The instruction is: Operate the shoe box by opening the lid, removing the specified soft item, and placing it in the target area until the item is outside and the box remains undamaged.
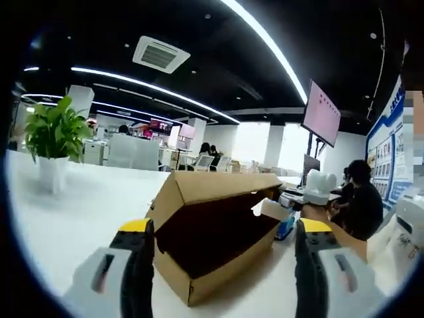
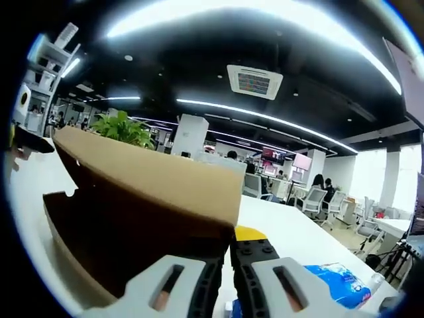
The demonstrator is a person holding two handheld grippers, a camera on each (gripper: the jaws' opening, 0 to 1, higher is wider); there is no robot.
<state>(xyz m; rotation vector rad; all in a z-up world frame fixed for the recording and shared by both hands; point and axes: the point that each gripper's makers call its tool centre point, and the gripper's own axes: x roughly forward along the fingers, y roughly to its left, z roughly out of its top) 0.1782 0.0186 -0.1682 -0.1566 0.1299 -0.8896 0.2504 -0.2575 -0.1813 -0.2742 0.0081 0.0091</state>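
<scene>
Now, from left to right:

Plant: a green plant (image 1: 54, 129) in a white pot stands on the far left of the white table (image 1: 86, 205), well apart from the box.

Left gripper: the left gripper (image 1: 222, 248) is low in the left gripper view. Its two jaws stand wide apart and hold nothing. It points at the open side of the box and does not touch it.

Box: the cardboard box (image 1: 212, 225) lies on the table between the two jaws in this view. Its lid (image 1: 222, 187) is lifted part way, and the inside is dark. I cannot see a soft item inside.

Right gripper: in the right gripper view the right gripper (image 2: 225, 262) has its jaws almost together at the lower edge of the lid (image 2: 149, 175). It seems to pinch this edge, but the contact is hidden, so I cannot tell for sure.

Blue pack: a blue and white soft pack (image 2: 334, 281) lies on the table just beside the right gripper, outside the box. I cannot tell if this is the item of the task.

Behind: a person (image 1: 361, 199) in dark clothes sits at the far right, near a screen (image 1: 321, 112) on a stand.

Progress: I judge the opening is under way and not finished. Taking out the item and placing it in the target area are not yet done. The box looks undamaged.
</scene>
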